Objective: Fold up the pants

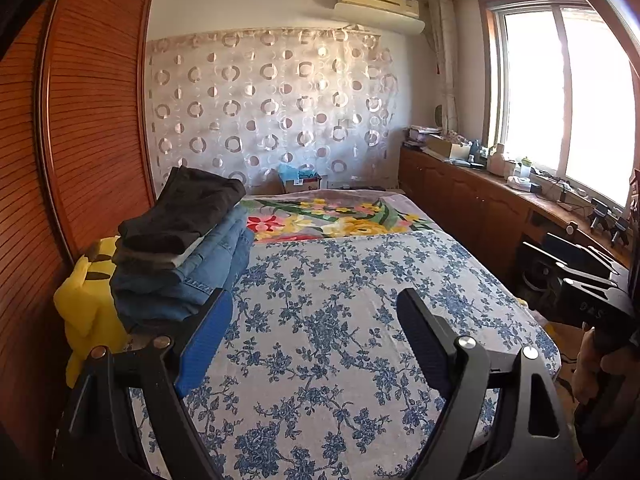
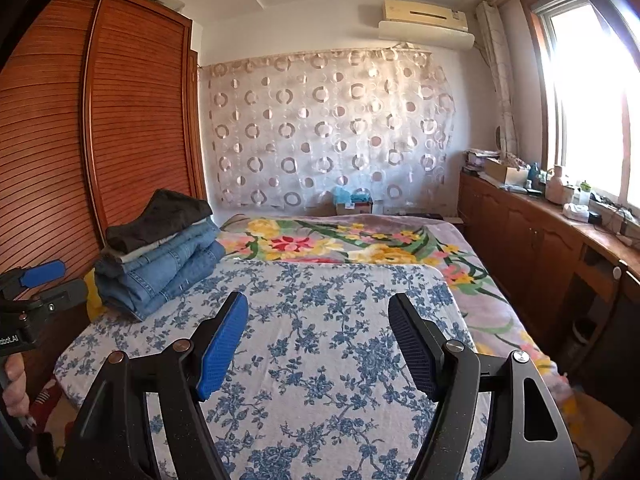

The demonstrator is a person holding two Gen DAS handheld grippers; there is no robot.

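A louvred wooden wardrobe lines the left wall. Beside it, folded pants are stacked at the left edge of the bed, on its blue-flowered sheet. Both the left hand-held gripper and the right hand-held gripper hang above the sheet, spread and empty. A cluttered bench runs under the window, with an open cardboard box whose contents cannot be made out.

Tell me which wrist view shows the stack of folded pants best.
The right wrist view: the stack of folded pants sits whole and unobstructed on the bed. In the left wrist view the stack is nearer, but the left gripper has a finger covering its lower edge.
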